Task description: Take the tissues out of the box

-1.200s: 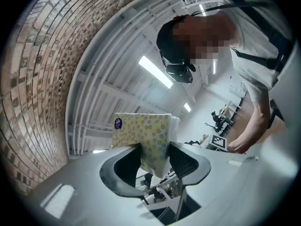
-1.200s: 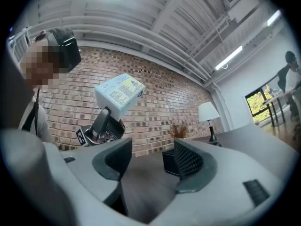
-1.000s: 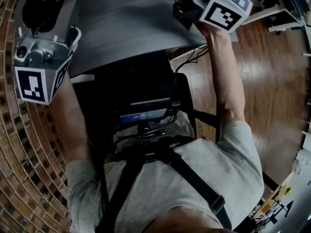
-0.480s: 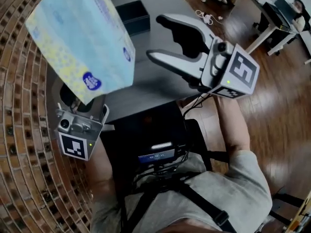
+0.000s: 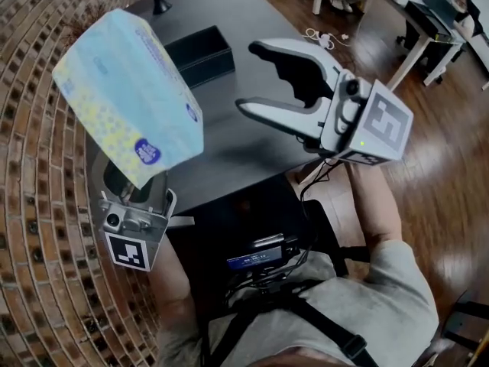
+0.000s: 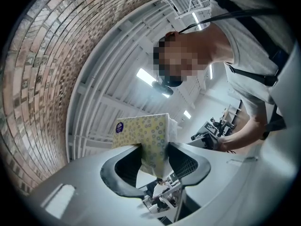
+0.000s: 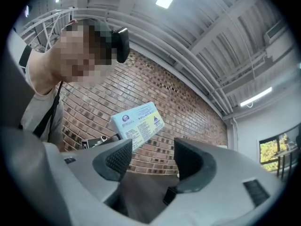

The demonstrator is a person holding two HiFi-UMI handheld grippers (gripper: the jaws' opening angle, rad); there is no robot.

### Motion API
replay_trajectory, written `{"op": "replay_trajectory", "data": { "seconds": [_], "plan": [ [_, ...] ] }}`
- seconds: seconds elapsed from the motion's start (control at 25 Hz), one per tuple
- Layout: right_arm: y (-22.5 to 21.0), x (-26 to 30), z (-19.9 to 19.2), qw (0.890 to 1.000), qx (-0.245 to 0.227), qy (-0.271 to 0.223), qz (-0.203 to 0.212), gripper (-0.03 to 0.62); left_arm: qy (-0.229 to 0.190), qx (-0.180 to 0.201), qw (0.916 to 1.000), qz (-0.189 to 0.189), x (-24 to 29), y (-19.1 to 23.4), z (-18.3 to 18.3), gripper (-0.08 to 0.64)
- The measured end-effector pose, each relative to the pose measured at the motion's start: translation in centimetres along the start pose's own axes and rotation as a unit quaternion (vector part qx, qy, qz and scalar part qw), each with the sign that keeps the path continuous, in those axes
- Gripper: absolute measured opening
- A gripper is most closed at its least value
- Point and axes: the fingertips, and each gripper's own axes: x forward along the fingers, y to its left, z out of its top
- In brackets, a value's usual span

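A light blue and yellow tissue box [image 5: 126,98] is held up in the air, tilted, at the left of the head view. My left gripper [image 5: 130,186] is under it, shut on the box's lower end, and the box hides its fingertips. In the left gripper view the box [image 6: 146,135] is pinched edge-on between the pads of the left gripper [image 6: 155,160]. My right gripper [image 5: 248,77] hangs to the right of the box, open and empty, apart from it. Its own view shows the box [image 7: 137,124] beyond the wide jaws of the right gripper [image 7: 153,158]. No tissue shows.
A dark table [image 5: 244,14] lies below with a black box [image 5: 200,54] on it. Brick wall [image 5: 38,205] runs along the left. Wooden floor [image 5: 435,174], white desk legs [image 5: 412,48] and a cable [image 5: 321,35] are at the right.
Both grippers have come down from the frame's top edge. The tissue box in the left gripper has come fully into view, and the right gripper's open jaws now show beside it.
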Motion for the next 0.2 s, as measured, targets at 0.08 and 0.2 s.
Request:
{"op": "replay_trajectory", "data": {
  "seconds": [0.08,0.2],
  "plan": [
    [0.0,-0.1,0.1,1.000,-0.001,0.001,0.000,0.278,-0.003,-0.002,1.0000,-0.001,0.1,-0.1,0.2,0.188],
    [0.2,0.7,1.7,1.000,-0.013,-0.003,0.000,0.278,-0.009,-0.011,0.9999,0.001,0.3,-0.3,0.3,0.183]
  ]
}}
